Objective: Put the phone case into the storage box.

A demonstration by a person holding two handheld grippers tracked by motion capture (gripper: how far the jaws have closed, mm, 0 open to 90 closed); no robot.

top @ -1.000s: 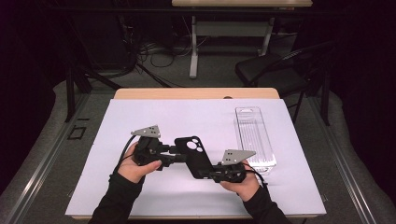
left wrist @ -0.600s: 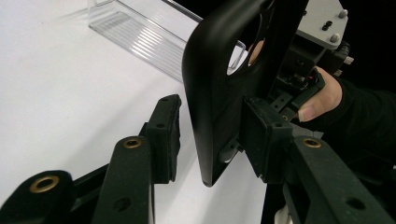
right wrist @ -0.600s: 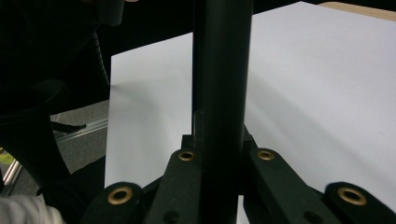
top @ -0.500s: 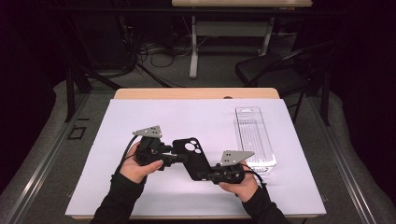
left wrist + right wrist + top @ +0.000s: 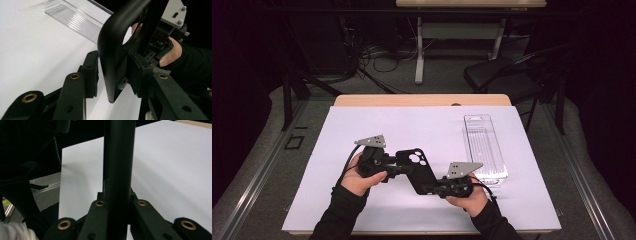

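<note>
High view: black phone case (image 5: 417, 167) held clear of the white table (image 5: 337, 140), just left of the clear plastic tray (image 5: 484, 147). Right gripper (image 5: 432, 189) clamped tight on the case's near corner; in the left gripper view, left gripper (image 5: 112, 72) parted around the far end, one pad touching, the other standing off. Probably mid hand-over or a two-handed hold. Next: close the left grip or back it away. Long axis slanting away from the tray, camera hole at the far end.
</note>
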